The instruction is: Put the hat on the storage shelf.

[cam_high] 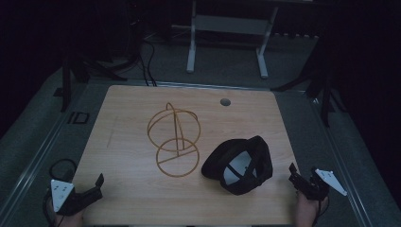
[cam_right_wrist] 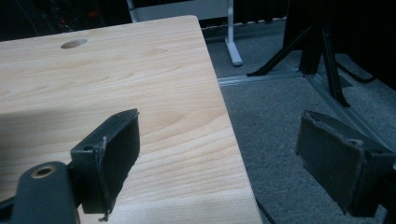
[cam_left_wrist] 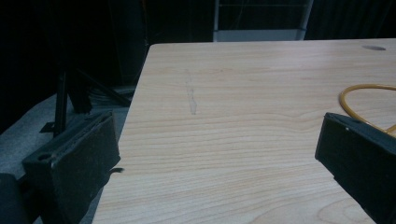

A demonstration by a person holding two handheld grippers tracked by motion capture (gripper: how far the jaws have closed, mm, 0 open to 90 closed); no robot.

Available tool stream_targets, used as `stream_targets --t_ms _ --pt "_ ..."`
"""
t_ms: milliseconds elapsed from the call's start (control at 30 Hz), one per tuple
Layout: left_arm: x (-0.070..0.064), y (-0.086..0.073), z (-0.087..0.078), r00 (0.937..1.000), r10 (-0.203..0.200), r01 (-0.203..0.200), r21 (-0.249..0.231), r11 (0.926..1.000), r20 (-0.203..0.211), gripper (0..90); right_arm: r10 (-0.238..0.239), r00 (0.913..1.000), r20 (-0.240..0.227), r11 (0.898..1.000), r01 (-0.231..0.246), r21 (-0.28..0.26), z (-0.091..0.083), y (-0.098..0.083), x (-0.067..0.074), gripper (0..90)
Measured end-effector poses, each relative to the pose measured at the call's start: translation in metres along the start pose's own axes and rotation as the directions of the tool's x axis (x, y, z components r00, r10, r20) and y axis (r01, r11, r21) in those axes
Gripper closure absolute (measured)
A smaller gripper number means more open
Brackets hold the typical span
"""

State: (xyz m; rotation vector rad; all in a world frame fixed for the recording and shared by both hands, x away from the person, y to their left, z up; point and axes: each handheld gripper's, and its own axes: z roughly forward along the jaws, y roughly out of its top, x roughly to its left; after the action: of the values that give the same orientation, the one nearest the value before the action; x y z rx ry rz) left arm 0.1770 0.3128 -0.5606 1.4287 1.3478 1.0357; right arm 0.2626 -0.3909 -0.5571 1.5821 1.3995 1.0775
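I kept my left gripper [cam_high: 98, 182] and right gripper [cam_high: 294, 172] spread, grasping nothing, at the lower corners, flanking the black cap [cam_high: 240, 165] and wire stand [cam_high: 174, 139] mid-frame, ready to reach.

The high view looks forward and down from above the near edge, taking in the whole bench [cam_high: 142, 198]. The left tool [cam_left_wrist: 215, 154] camera sits low at the bench's near left corner, facing across its top. The right tool [cam_right_wrist: 219, 158] camera straddles the right edge, probably aimed toward the far corner. All three share the benchtop.
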Motion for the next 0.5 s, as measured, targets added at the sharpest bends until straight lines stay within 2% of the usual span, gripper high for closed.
stream_targets --t_ms 333,433,500 --pt "0.0005 -0.0002 0.0009 0.9999 0.011 -0.011 0.006 0.9999 0.007 0.2 -0.019 0.9997 -0.013 1.0 0.019 0.009 0.0005 0.0001 0.0022 13.8" --pt "0.0007 0.0001 0.0011 0.9999 0.008 -0.008 0.01 0.9999 0.015 0.2 -0.009 0.9989 -0.046 1.0 0.01 0.014 -0.0007 0.0016 -0.0001 13.8" --pt "0.0007 0.0004 0.0013 0.9997 0.006 -0.006 0.012 0.9999 0.022 0.2 -0.026 0.9966 -0.078 1.0 0.027 0.005 -0.0039 0.0036 -0.0021 13.8"
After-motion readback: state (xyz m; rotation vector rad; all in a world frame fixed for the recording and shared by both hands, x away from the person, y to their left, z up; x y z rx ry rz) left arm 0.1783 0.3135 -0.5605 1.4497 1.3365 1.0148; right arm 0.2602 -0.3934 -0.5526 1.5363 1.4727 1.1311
